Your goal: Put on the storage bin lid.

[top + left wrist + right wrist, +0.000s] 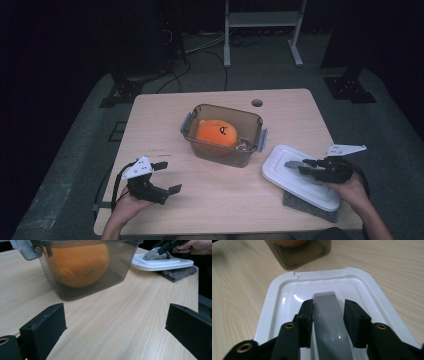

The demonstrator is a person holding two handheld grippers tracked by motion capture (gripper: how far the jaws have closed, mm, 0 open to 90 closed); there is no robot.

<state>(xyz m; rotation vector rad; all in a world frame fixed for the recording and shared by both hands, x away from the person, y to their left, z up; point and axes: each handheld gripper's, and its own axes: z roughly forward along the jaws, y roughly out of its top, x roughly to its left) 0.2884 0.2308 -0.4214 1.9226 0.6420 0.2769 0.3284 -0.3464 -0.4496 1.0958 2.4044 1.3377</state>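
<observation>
Jaws of the right gripper point(329, 322) close around the grey handle point(329, 320) of the white lid point(300, 182), which lies on a grey pad point(312, 209) at the table's point(165, 125) right edge. Beside it stands the open tinted box point(223, 135) holding an orange plush toy point(216, 133). The left gripper point(167, 177) hovers with jaws spread, empty.

Left gripper point(166, 176) sat at lower left of the high view, jaws spread wide. Right gripper point(296, 166) sat at lower right, jaws clamped, hand point(345, 187) behind.
</observation>
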